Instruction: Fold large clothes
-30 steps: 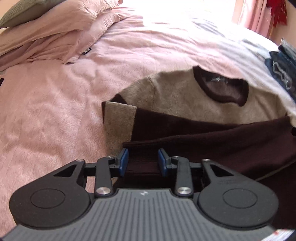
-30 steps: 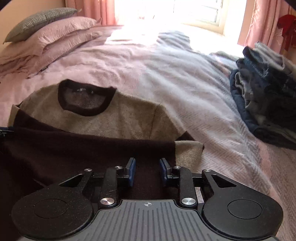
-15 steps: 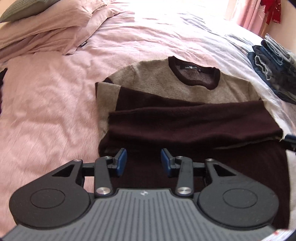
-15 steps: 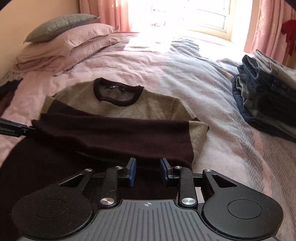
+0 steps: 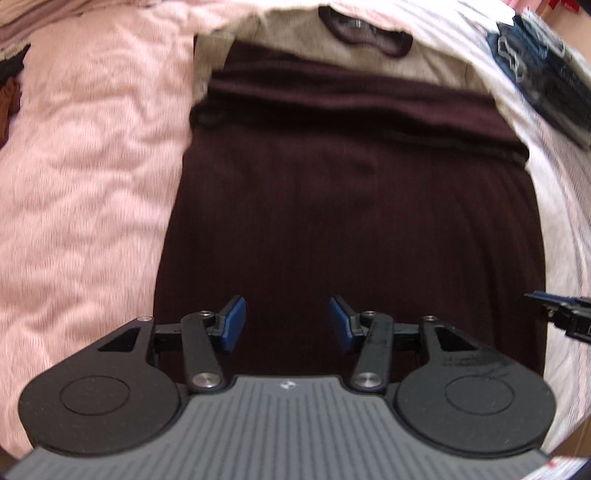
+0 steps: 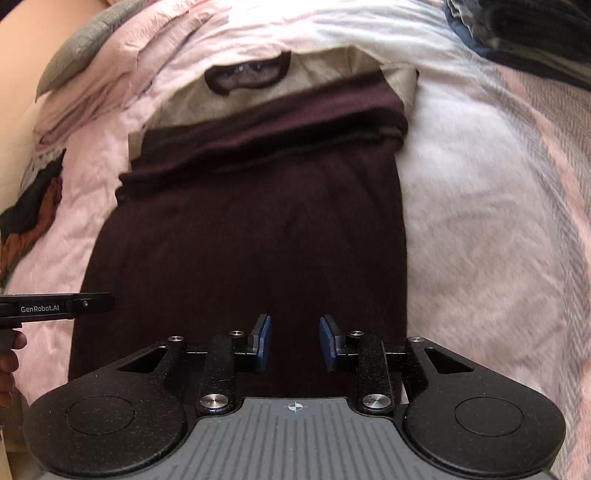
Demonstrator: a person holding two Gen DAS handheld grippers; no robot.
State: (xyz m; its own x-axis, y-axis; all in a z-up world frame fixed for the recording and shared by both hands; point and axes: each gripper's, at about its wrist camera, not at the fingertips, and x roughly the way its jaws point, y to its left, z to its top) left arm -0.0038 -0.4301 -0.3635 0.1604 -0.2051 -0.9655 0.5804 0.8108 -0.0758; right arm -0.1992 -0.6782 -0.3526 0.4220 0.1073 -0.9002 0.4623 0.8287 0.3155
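A maroon sweater (image 5: 351,203) with a beige yoke and dark collar (image 5: 365,33) lies flat on the pink bed cover (image 5: 81,184). Both maroon sleeves (image 5: 351,103) are folded across its chest. My left gripper (image 5: 287,325) hovers over the sweater's lower body, its jaws opening, with nothing pinched between them. My right gripper (image 6: 295,343) hangs over the same lower part of the sweater (image 6: 251,229), jaws apart and empty. Each gripper shows at the edge of the other's view: the right gripper (image 5: 565,314), and the left gripper (image 6: 55,306) with a hand (image 6: 9,354) on it.
A stack of folded dark clothes (image 6: 517,33) sits on the bed at the far right. Pillows (image 6: 85,44) lie at the far left. A dark and orange garment (image 6: 33,218) rests at the bed's left edge.
Both grippers have drawn back from the folded sleeves toward the sweater's near end and tipped downward. The left jaws have spread wider. The sleeves stay folded across the chest.
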